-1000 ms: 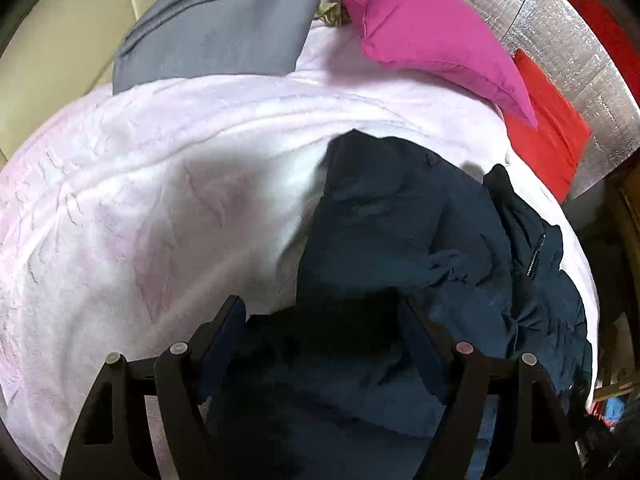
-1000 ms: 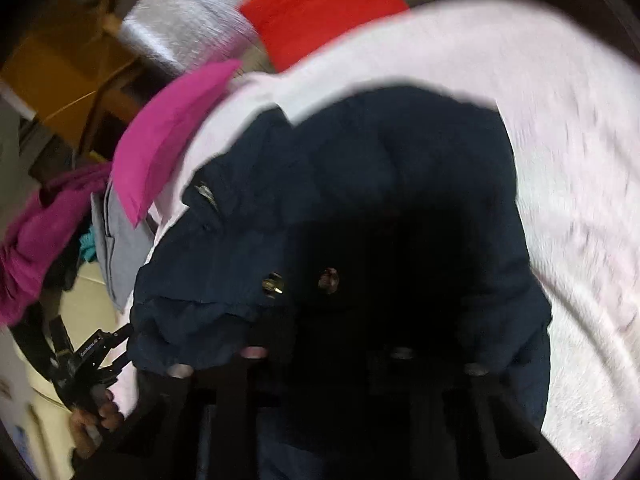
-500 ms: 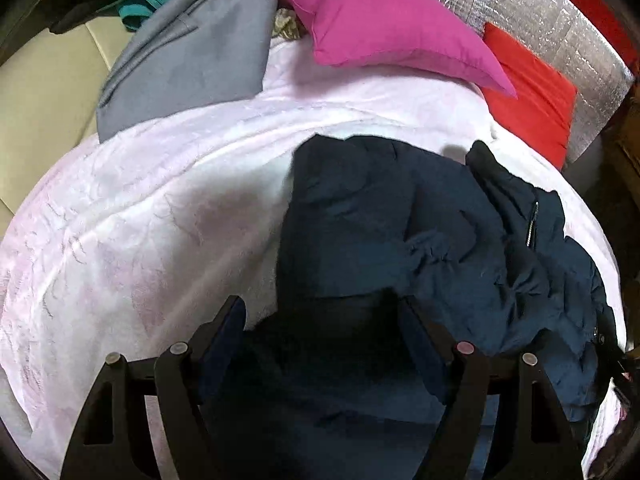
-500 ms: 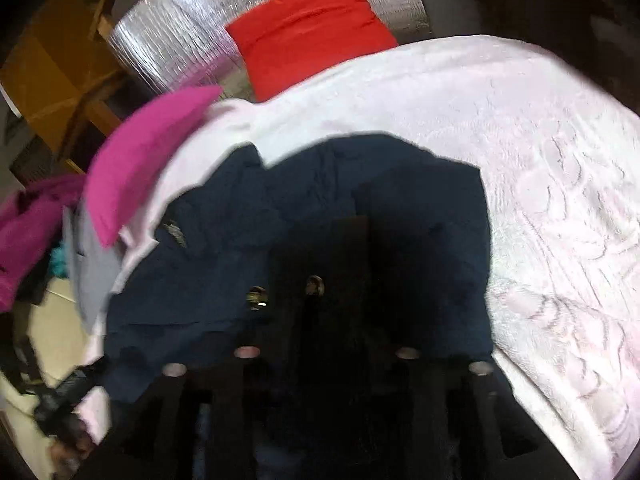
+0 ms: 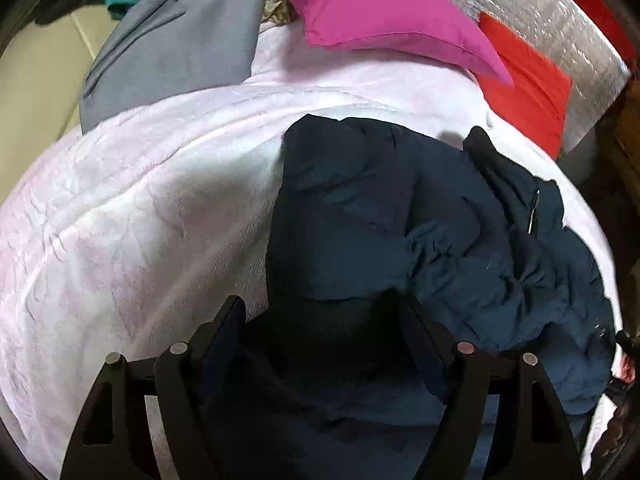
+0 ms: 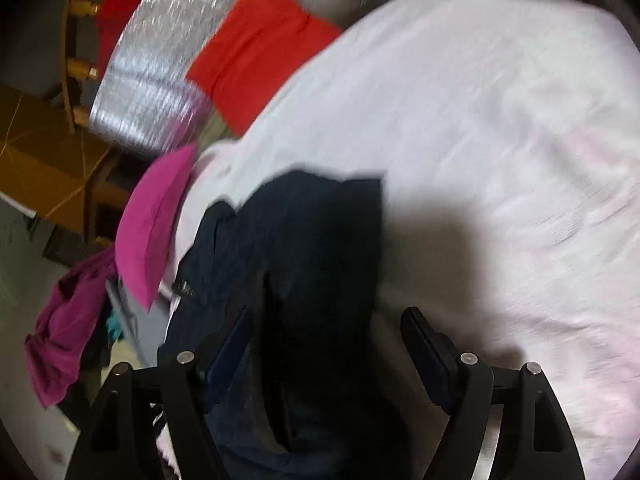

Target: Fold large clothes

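Left wrist view: navy jacket [image 5: 400, 240] lay crumpled on the pale pink blanket [image 5: 140, 220], its near part in shadow between the left tongs [image 5: 320, 320], which stood wide, pads off the cloth. Right wrist view was motion-blurred; right tongs [image 6: 326, 332] had just been opening, spread, jacket [image 6: 312, 248] under the left finger, contact unclear. Magenta pillow [image 5: 380, 12] far; red cushion [image 5: 524, 84] partly hidden behind it.
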Motion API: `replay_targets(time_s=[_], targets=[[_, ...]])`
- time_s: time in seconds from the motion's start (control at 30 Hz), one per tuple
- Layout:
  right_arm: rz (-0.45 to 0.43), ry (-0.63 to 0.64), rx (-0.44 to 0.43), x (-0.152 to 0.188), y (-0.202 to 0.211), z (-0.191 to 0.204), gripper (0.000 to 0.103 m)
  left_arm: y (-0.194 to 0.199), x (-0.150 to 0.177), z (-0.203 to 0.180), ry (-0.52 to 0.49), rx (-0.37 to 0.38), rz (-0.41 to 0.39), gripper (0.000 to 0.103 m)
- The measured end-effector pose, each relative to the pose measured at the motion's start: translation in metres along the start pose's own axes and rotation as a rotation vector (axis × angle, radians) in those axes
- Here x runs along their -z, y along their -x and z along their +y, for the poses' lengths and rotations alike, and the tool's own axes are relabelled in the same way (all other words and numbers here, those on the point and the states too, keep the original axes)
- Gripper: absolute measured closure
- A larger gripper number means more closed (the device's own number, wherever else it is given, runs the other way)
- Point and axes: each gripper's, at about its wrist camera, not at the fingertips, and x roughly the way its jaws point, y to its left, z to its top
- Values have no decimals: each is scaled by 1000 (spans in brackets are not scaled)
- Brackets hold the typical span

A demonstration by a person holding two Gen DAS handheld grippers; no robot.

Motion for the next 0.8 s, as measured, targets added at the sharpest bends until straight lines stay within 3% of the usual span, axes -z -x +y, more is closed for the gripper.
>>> replay_targets(time_s=[0.07,0.13,0.23,0.33,0.4,0.47,0.6,0.67,0.7,0.8], targets=[[-19,109,57,8,-2,18,25,1,1,-3,-13,-6,-4,24],[-46,243,121,21,0,43,64,2,1,-6,-24,-15,-11,24],[-180,434,238,40,14,74,76,9,1,-14,-71,-37,-46,24],[-310,561,284,58,26,97,76,14,1,-20,-111,-69,-71,24],[-264,545,349,53,11,87,76,7,-1,-18,-116,-94,-56,24],[-154,469,382,44,-13,67,73,-1,0,-15,-109,-94,-26,21],[-158,432,350,41,4,72,67,-2,-2,-13,-95,-97,-2,21],[-174,408,326,41,20,71,49,8,-2,-16,-106,-119,-22,21],[-197,393,303,41,31,72,35,15,-1,-20,-124,-129,-46,21],[-290,393,218,51,55,81,32,40,2,-33,-175,-113,-144,21]])
